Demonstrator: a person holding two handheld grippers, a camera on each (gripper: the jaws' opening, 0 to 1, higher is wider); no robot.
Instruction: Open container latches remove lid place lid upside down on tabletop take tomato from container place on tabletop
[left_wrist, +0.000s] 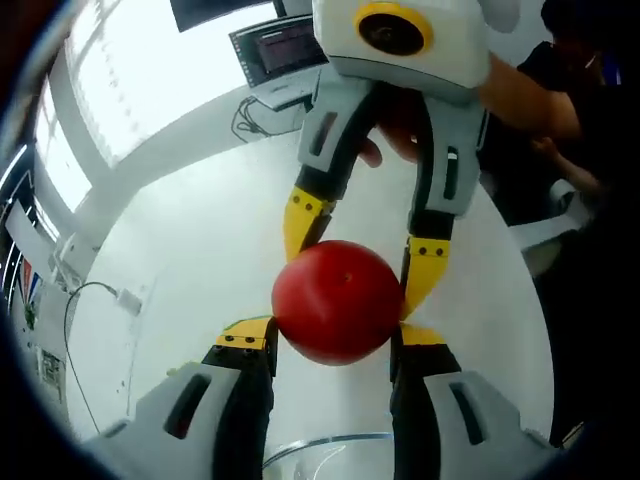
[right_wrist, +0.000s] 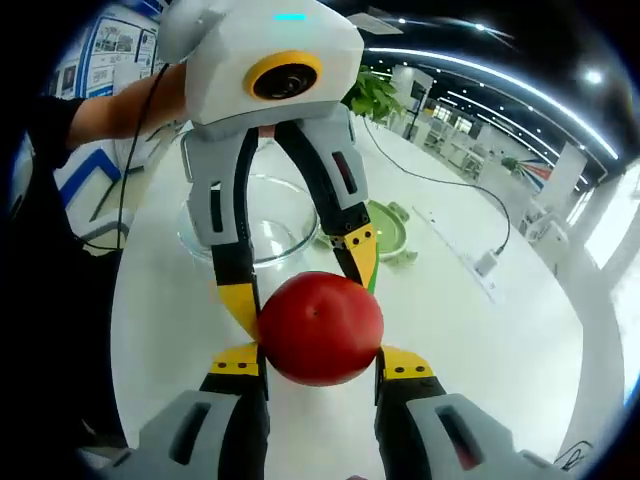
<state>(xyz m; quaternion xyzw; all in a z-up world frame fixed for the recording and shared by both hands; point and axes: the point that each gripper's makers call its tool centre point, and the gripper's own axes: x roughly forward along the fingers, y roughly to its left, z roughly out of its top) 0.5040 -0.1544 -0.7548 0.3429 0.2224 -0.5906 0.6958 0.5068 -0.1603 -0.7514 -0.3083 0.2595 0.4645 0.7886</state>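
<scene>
Your left tongs (left_wrist: 333, 345) and right tongs (right_wrist: 318, 362) both sit against the tomato (left_wrist: 337, 300), each pair with a yellow tip on either side of it, so the fruit is pinched from two opposite directions at once (which pair carries the weight I cannot tell). It hangs between the two grippers above the white desk (left_wrist: 190, 250), clear of the surface as far as the views show. The tomato is near round, with no long axis to mind, and its stem dimple faces each camera's side. The desk lies straight below, so the coming move looks like a plain lowering. Behind the tomato in the right gripper view stand the glass container (right_wrist: 265, 225) and the green lid (right_wrist: 390, 235). Posters at far left carry writing too small to read
</scene>
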